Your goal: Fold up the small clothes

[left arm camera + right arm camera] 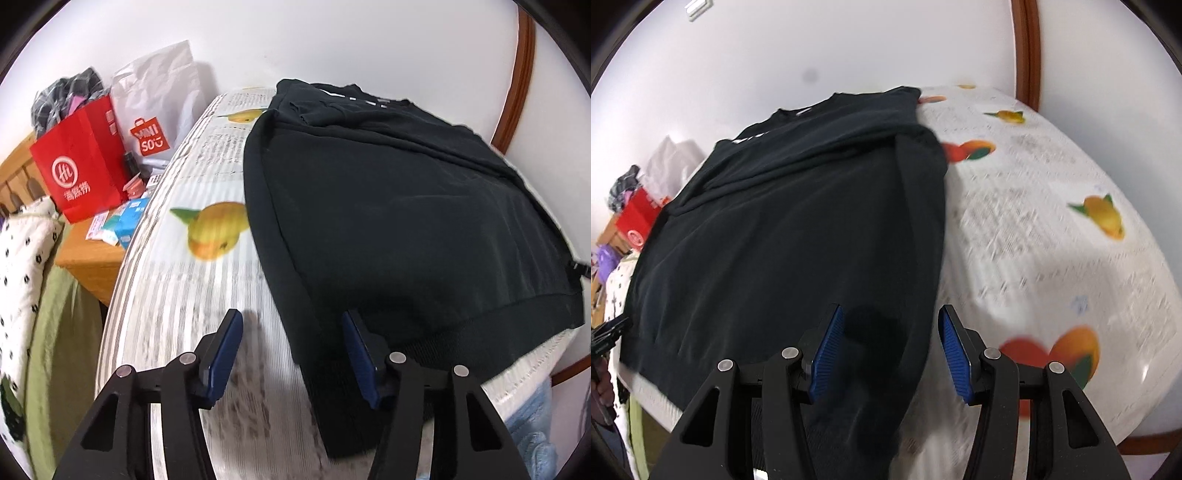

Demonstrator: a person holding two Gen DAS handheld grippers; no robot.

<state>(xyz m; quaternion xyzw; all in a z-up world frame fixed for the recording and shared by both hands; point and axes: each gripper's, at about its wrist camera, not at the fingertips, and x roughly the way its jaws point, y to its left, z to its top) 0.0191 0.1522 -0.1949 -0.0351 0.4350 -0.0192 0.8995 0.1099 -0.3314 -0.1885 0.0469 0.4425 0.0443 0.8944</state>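
Note:
A black sweatshirt (406, 221) lies flat on a table covered by a white fruit-print cloth (192, 295). Its sleeves are folded in across the top, and the ribbed hem is nearest me. My left gripper (291, 315) hovers over the near left hem corner, with the garment's left edge between its fingers. The blue pads (225, 354) stand apart and press on nothing. My right gripper (892, 308) hangs over the sweatshirt's (783, 229) near right edge, where a folded strip of cloth runs under the gap. Its pads (951, 350) are also apart and clear of the fabric.
Left of the table a red paper bag (81, 173), a white shopping bag (155, 110) and small boxes (125, 225) sit on a wooden cabinet (88, 258). A bed with green sheet (55, 332) lies beside it. A wooden frame (1027, 48) stands against the wall behind.

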